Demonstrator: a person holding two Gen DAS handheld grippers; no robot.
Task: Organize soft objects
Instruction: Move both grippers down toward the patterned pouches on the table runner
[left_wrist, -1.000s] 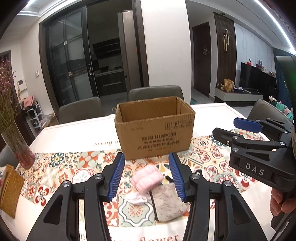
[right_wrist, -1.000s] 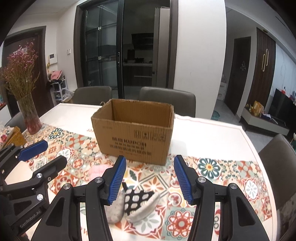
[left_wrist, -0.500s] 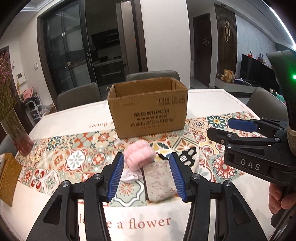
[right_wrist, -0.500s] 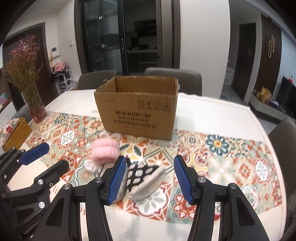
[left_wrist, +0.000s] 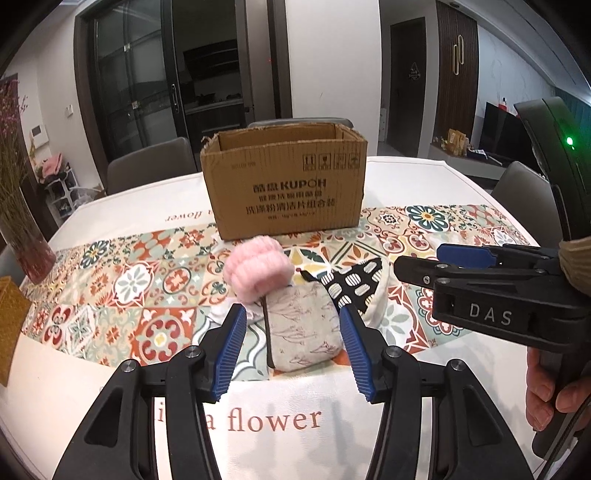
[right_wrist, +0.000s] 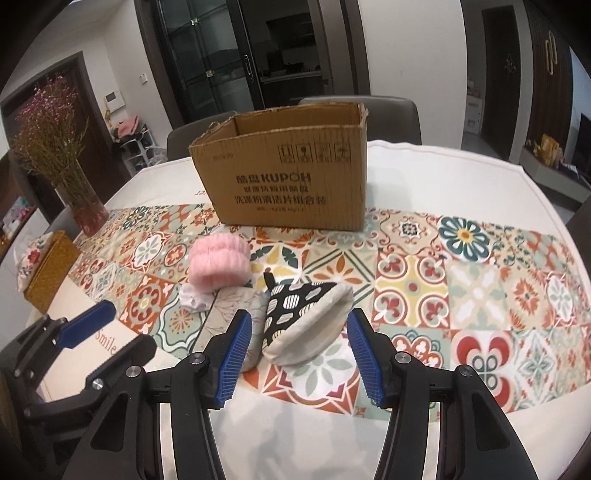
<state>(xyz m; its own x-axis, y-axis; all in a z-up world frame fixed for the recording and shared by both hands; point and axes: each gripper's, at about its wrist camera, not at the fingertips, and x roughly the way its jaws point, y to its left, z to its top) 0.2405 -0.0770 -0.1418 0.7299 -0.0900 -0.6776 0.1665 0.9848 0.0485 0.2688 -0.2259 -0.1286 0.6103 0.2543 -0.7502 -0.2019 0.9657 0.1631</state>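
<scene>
**Both claws open over the soft pile, box waiting behind**

Our left gripper hangs with its blue pads spread wide and nothing between them but air; the gap frames the beige floral pouch, which lies flat on the tablecloth just ahead of the fingertips. We judge this spacing is chosen so the pads can drop either side of the pouch and pinch it across its width.

Our right gripper is likewise spread and holds nothing. Its pads bracket the black-and-white patterned pouch, which leans against the floral one, touching it along one side. Each claw lines up on its own pouch, presumably so the two pickups need not cross.

Just beyond the pouches sits the pink fluffy band, resting against the far end of the floral pouch, with a small crumpled white item beside it; we cannot tell what that is.

Farther back, near the pile but apart from it, the open cardboard box stands upright on the patterned table runner, its mouth facing up, likely the place for the soft things. Off to the left stand a vase of dried flowers and a woven basket, clear of the work.
</scene>
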